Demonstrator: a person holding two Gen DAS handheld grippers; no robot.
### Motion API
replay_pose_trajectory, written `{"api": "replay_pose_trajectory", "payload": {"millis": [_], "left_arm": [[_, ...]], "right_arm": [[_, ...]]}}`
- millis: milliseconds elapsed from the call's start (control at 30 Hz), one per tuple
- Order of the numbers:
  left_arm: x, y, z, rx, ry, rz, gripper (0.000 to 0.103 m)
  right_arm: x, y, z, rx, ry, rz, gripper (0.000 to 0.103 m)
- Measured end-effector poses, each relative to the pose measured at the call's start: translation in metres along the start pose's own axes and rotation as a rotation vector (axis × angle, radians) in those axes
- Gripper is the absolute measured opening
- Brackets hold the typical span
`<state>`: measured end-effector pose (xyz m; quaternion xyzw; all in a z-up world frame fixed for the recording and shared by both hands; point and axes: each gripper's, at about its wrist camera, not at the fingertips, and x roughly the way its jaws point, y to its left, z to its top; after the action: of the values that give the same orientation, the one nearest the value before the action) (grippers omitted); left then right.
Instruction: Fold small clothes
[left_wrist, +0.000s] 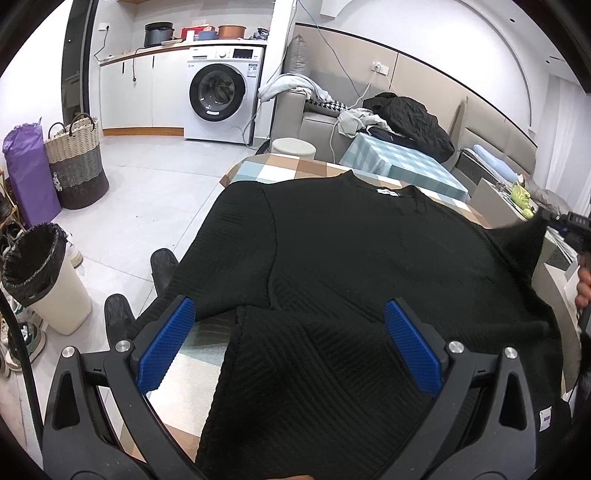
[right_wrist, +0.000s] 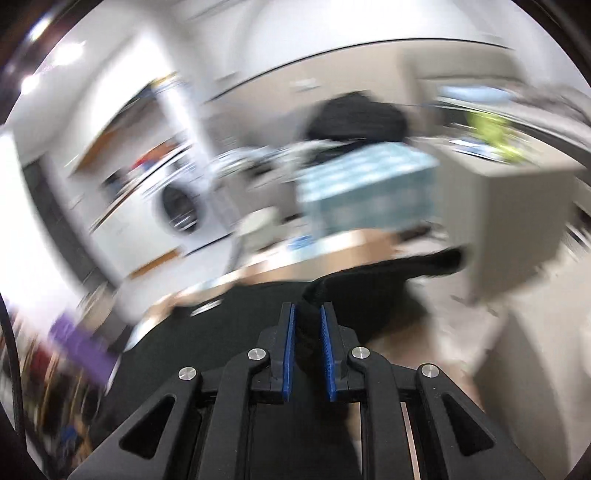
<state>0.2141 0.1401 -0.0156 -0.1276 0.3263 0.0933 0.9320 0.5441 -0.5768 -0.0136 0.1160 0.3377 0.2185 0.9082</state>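
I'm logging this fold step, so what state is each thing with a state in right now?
Black sweater: spread on the table, one edge lifted at the right.
Left tool: open, hovering over the near fabric.
Right tool: shut on sweater fabric.
Washing machine: door closed.
Trash bin: lidless, black liner in.
Woven basket: upright on the floor.
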Motion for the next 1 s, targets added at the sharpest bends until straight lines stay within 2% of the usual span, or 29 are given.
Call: {"api": "replay_pose_trajectory", "payload": {"millis": [33, 100, 133, 200, 233, 333, 400, 467, 633, 667, 733, 800, 867, 1000], "left_arm": [[0.000, 0.001, -0.001, -0.006, 0.000, -0.003, 0.102], [0.002, 0.002, -0.003, -0.013, 0.005, -0.008, 0.102], [0.003, 0.003, -0.004, -0.014, 0.007, -0.009, 0.102], [0.004, 0.002, -0.006, -0.013, 0.011, -0.015, 0.102], [0.004, 0.002, -0.007, -0.011, 0.014, -0.019, 0.102], [0.004, 0.003, -0.007, -0.004, 0.011, -0.022, 0.102], [0.004, 0.005, -0.006, -0.006, 0.012, -0.020, 0.102], [0.006, 0.006, -0.006, -0.012, 0.015, -0.021, 0.102], [0.012, 0.009, -0.006, -0.021, 0.031, 0.001, 0.102], [0.013, 0.010, -0.006, -0.032, 0.037, 0.007, 0.102], [0.014, 0.013, -0.006, -0.055, 0.042, 0.008, 0.102], [0.014, 0.016, -0.007, -0.068, 0.043, 0.016, 0.102], [0.013, 0.018, -0.009, -0.069, 0.042, 0.028, 0.102], [0.013, 0.022, -0.010, -0.070, 0.049, 0.043, 0.102]], "right_arm": [[0.008, 0.018, -0.008, -0.036, 0.046, 0.064, 0.014], [0.021, 0.046, -0.030, -0.112, 0.142, 0.133, 0.014], [0.027, 0.054, -0.039, -0.134, 0.187, 0.137, 0.014], [0.042, 0.068, -0.062, -0.186, 0.304, 0.123, 0.022], [0.044, 0.072, -0.070, -0.211, 0.322, 0.113, 0.022], [0.037, 0.063, -0.080, -0.217, 0.338, 0.020, 0.025], [0.023, 0.046, -0.081, -0.193, 0.318, -0.099, 0.040], [0.008, 0.029, -0.090, -0.189, 0.315, -0.237, 0.046], [0.013, -0.006, -0.109, -0.146, 0.398, -0.332, 0.048], [0.014, -0.014, -0.109, -0.136, 0.404, -0.322, 0.048], [0.019, -0.022, -0.114, -0.116, 0.419, -0.331, 0.034], [0.018, -0.022, -0.114, -0.141, 0.401, -0.361, 0.009], [0.010, -0.032, -0.114, -0.113, 0.390, -0.347, 0.007], [-0.001, -0.058, -0.111, -0.061, 0.373, -0.396, 0.007]]}}
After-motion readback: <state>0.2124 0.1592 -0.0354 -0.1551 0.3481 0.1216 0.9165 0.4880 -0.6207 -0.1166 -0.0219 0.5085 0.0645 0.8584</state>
